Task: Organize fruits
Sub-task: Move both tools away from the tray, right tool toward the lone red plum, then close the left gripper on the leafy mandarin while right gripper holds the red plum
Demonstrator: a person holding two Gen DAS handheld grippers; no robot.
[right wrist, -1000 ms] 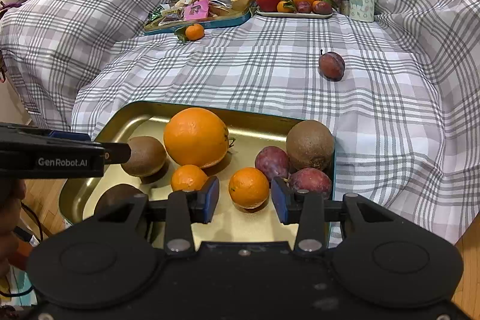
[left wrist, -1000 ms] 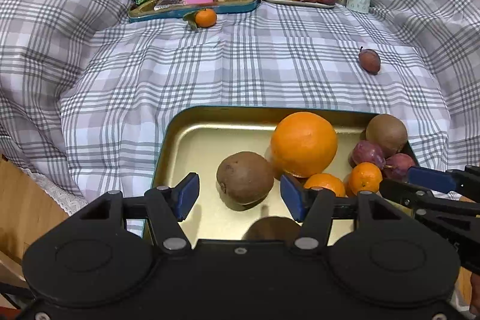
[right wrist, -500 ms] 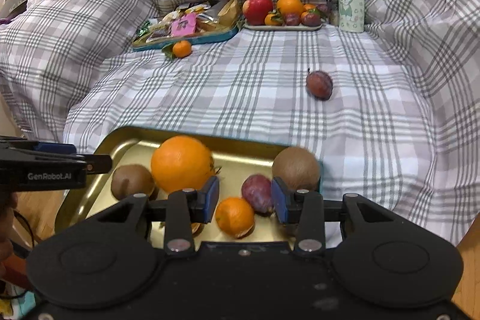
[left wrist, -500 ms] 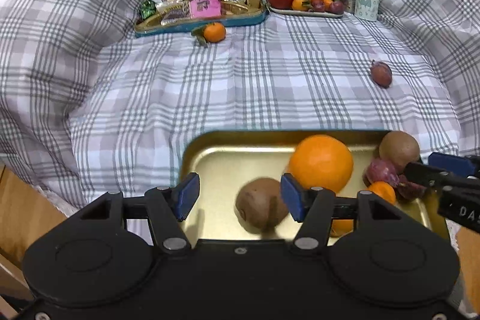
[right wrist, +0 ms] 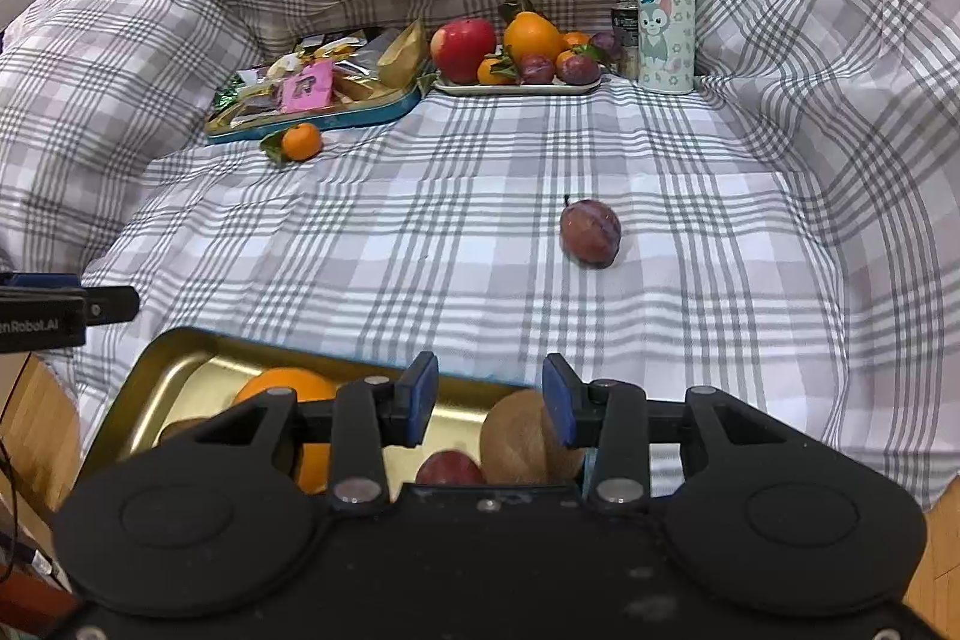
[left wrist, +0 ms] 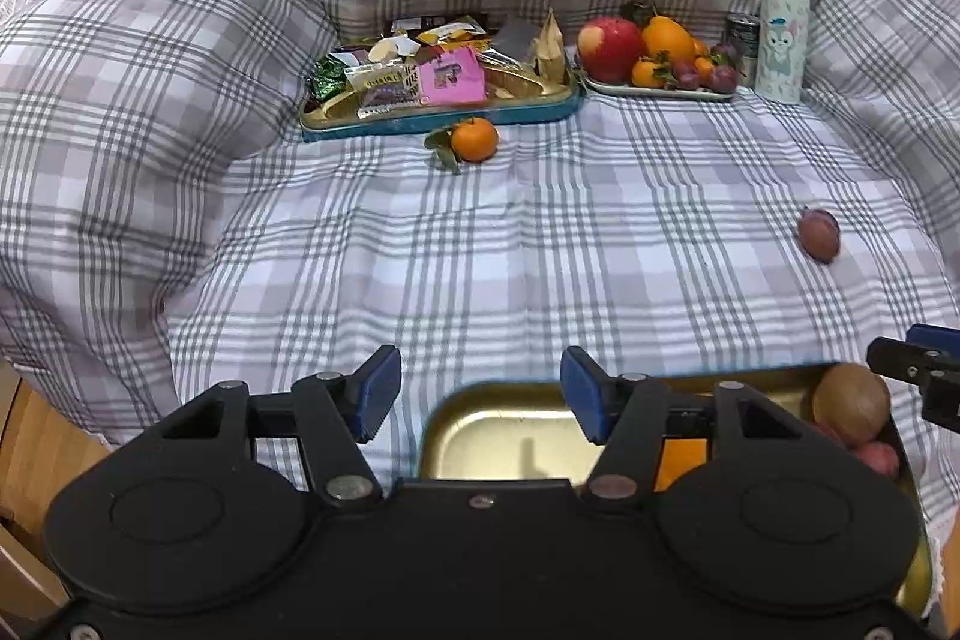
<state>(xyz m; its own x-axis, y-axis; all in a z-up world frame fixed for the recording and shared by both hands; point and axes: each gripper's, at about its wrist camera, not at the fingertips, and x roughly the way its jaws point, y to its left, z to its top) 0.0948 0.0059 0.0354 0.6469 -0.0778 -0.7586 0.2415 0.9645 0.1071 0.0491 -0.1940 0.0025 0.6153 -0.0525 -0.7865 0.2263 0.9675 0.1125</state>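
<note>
A gold tray [left wrist: 510,436] with a teal rim lies at the bed's near edge, also in the right wrist view [right wrist: 174,370]. It holds a big orange [right wrist: 288,385], a kiwi [right wrist: 516,439] and a plum [right wrist: 450,469]; my grippers hide other fruit. A loose plum [right wrist: 590,232] lies on the checked cover, and a loose mandarin [right wrist: 301,141] sits by the snack tray. My left gripper [left wrist: 478,391] is open and empty above the tray's far left corner. My right gripper [right wrist: 487,400] hovers over the tray's far rim, jaws apart with nothing between them.
At the back stand a teal snack tray [left wrist: 444,118], a white plate [left wrist: 660,91] with an apple, an orange and small fruit, a dark can [left wrist: 743,40] and a cartoon bottle [left wrist: 780,34]. Puffed checked bedding rises on both sides. Wooden floor shows at the near corners.
Both grippers have drawn back from the tray, which has slid down and partly behind them in each view. More of the bed shows. Neither opening changed.
</note>
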